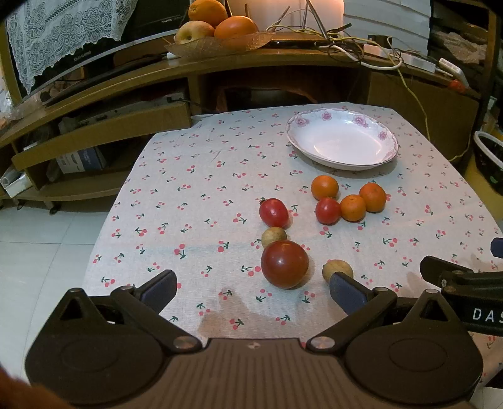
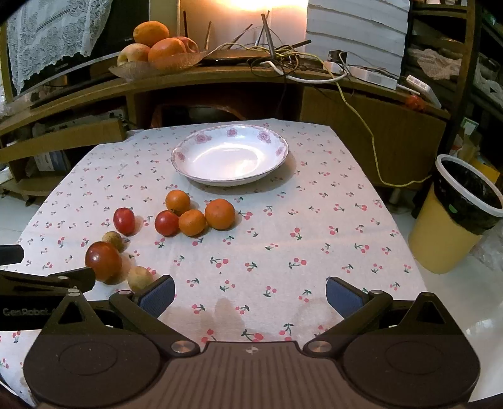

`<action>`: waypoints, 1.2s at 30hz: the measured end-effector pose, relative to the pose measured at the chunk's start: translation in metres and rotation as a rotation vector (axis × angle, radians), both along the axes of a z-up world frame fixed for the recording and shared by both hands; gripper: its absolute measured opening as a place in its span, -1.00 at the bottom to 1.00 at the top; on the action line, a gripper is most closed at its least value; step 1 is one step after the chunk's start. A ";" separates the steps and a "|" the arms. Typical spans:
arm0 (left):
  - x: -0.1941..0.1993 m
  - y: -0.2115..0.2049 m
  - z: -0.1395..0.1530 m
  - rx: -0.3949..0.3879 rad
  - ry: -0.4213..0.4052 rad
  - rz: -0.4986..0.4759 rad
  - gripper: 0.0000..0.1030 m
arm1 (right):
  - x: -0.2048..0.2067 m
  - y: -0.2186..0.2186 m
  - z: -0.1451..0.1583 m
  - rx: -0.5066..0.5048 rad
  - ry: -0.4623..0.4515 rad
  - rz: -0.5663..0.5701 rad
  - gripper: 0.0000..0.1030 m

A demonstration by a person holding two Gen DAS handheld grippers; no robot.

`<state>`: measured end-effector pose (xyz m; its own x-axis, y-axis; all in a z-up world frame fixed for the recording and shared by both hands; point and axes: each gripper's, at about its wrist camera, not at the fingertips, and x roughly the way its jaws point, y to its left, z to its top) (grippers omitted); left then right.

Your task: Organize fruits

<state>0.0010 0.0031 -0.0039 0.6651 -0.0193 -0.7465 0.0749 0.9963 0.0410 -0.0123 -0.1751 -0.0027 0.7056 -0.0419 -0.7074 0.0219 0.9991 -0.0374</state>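
Observation:
Loose fruit lies on a cherry-print tablecloth (image 1: 201, 195). A big red tomato (image 1: 284, 264) sits just ahead of my open, empty left gripper (image 1: 253, 291). Two small brown fruits (image 1: 273, 236) (image 1: 338, 267) flank it. Two smaller red tomatoes (image 1: 274, 213) (image 1: 327, 210) and three oranges (image 1: 324, 187) (image 1: 353, 207) (image 1: 373, 197) lie farther on. An empty white floral plate (image 1: 389, 154) stands behind them. In the right wrist view my open, empty right gripper (image 2: 250, 294) hovers over bare cloth, with the plate (image 2: 188, 170), the oranges (image 2: 220, 214) and the big tomato (image 2: 103, 261) ahead and to the left.
A wooden TV stand (image 1: 283, 63) behind the table holds a bowl of large fruit (image 1: 217, 28) and tangled cables (image 2: 298, 59). A yellow waste bin (image 2: 452, 220) stands on the floor right of the table. The other gripper shows at the right edge (image 1: 465, 283).

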 end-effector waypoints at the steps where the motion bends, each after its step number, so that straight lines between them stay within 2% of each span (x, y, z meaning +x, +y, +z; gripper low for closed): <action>1: 0.000 0.000 0.000 -0.001 0.000 0.000 1.00 | 0.000 0.000 0.000 0.000 0.001 -0.002 0.97; 27: 0.001 0.002 -0.003 -0.005 0.005 -0.003 1.00 | 0.003 0.002 -0.003 0.011 0.012 -0.004 0.96; 36: -0.003 0.002 0.001 0.018 -0.016 -0.004 1.00 | 0.003 0.005 -0.002 0.026 0.018 0.023 0.88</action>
